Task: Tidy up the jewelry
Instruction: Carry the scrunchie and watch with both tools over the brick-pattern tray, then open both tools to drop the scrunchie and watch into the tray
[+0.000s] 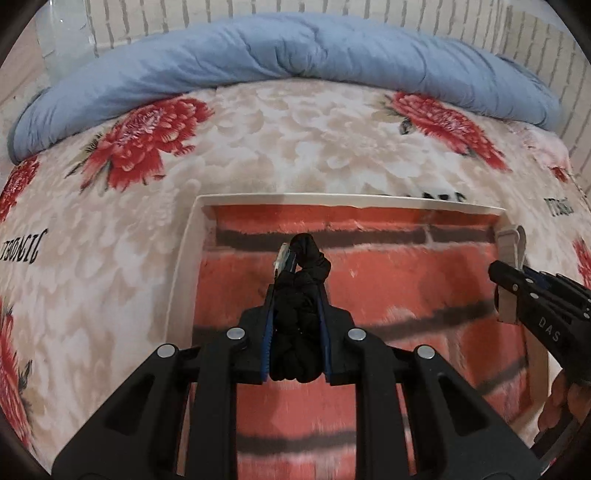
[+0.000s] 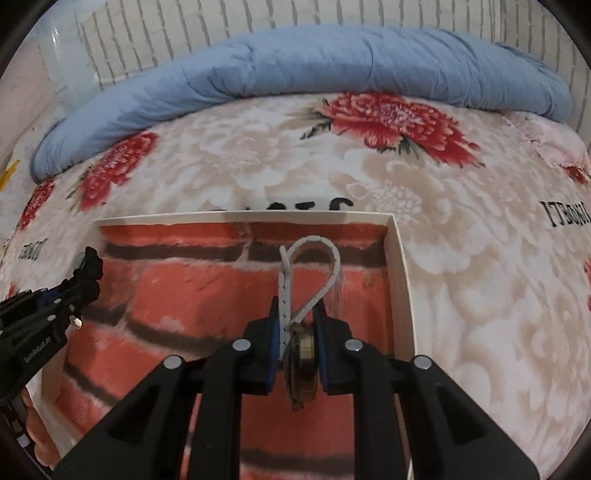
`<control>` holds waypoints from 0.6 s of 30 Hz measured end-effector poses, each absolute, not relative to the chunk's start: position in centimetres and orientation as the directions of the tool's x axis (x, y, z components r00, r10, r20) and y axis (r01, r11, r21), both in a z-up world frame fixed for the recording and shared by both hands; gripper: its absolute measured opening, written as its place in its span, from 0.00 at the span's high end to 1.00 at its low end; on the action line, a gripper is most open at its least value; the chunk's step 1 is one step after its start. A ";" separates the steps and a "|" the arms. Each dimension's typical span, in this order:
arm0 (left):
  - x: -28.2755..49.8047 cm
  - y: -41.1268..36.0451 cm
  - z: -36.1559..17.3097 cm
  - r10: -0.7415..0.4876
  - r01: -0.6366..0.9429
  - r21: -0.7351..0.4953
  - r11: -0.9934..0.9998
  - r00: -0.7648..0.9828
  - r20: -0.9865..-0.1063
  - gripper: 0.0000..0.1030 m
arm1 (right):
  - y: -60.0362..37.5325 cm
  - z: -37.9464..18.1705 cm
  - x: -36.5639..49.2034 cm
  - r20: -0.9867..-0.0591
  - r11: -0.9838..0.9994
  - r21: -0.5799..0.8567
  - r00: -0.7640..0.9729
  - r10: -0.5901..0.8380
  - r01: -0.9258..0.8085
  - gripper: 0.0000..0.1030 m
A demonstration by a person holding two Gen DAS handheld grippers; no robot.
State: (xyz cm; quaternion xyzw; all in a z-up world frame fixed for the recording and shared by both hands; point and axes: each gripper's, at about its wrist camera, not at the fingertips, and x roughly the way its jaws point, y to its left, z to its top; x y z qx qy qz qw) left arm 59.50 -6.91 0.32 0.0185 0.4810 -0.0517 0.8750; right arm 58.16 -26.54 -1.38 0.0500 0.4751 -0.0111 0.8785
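My left gripper [image 1: 299,291] is shut on a black knotted fabric band [image 1: 308,258]; a small pale charm [image 1: 282,256] shows beside the band's tip. It hangs over the left part of a shallow white box [image 1: 332,199] lined with a red brick print. My right gripper [image 2: 297,304] is shut on a watch [image 2: 303,347], gripped edge-on at its gold-coloured case. The watch's white strap [image 2: 325,251] loops out ahead, above the box's right side [image 2: 400,277]. Each view catches the other gripper at its edge: the right gripper [image 1: 506,280], the left gripper [image 2: 86,280].
The box lies on a cream blanket [image 1: 295,140] with red flowers. A rolled blue quilt [image 1: 295,48] runs along the far side in front of a white brick-pattern wall [image 1: 258,11]. A clear container [image 1: 62,37] stands at the far left. A hand [image 1: 561,402] shows at the lower right.
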 end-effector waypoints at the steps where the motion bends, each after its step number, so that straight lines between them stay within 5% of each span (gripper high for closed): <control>1: 60.3 -7.1 -0.1 -0.067 0.110 -0.011 0.994 0.523 -0.850 0.82 | -26.7 -1.6 58.6 -0.837 0.995 0.070 0.547 0.022 0.067 0.84; 18: 63.8 -8.2 -2.3 -0.018 0.108 0.040 0.993 0.491 -0.871 0.81 | -27.2 -2.5 61.1 -0.849 0.997 0.060 0.527 0.024 0.051 0.83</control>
